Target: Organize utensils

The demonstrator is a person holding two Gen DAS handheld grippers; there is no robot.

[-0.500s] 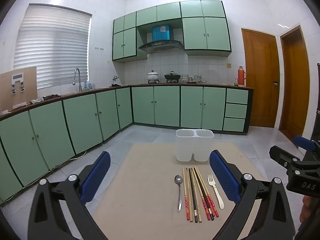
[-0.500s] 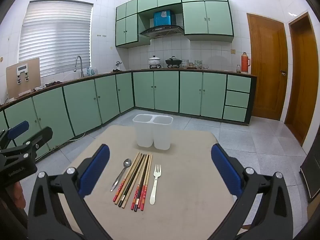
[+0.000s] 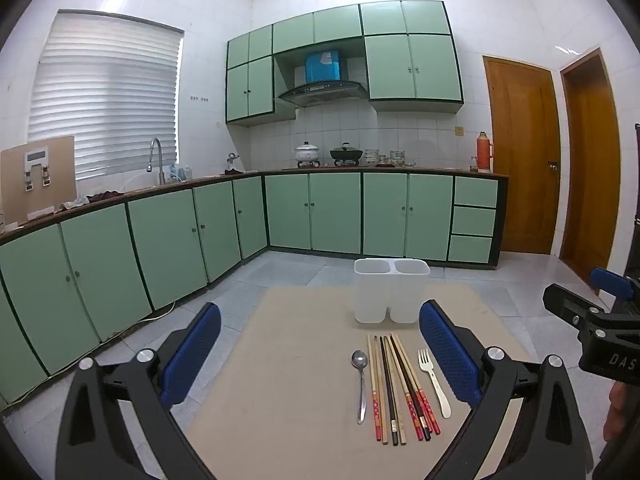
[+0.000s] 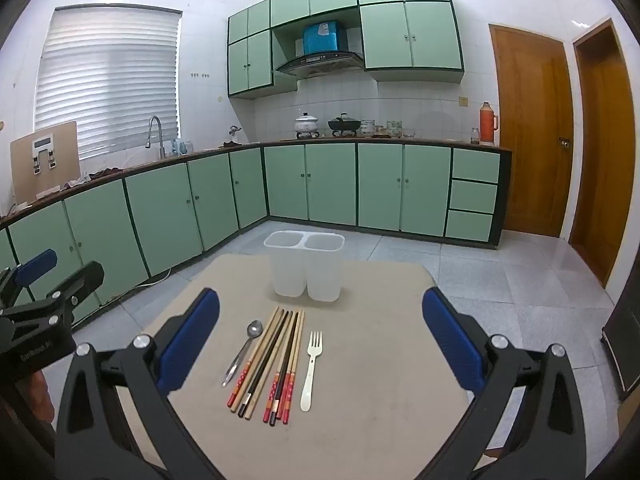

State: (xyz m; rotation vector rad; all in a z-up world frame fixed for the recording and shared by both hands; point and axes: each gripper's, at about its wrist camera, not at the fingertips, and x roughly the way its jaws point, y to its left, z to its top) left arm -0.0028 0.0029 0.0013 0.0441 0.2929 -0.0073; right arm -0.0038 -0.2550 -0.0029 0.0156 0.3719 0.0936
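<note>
A white two-compartment holder (image 3: 390,292) (image 4: 306,266) stands empty at the far side of a beige table (image 3: 288,380) (image 4: 380,380). In front of it lie a metal spoon (image 3: 360,380) (image 4: 244,350), several chopsticks (image 3: 400,388) (image 4: 272,364) side by side, and a cream fork (image 3: 434,380) (image 4: 311,368). My left gripper (image 3: 320,352) is open and empty, held above the table's near left. My right gripper (image 4: 320,340) is open and empty, above the near edge, facing the utensils.
The table stands in a kitchen with green cabinets (image 3: 312,212) along the left and far walls. Wooden doors (image 3: 524,156) are at the right. The right gripper's body shows at the right edge of the left wrist view (image 3: 592,328).
</note>
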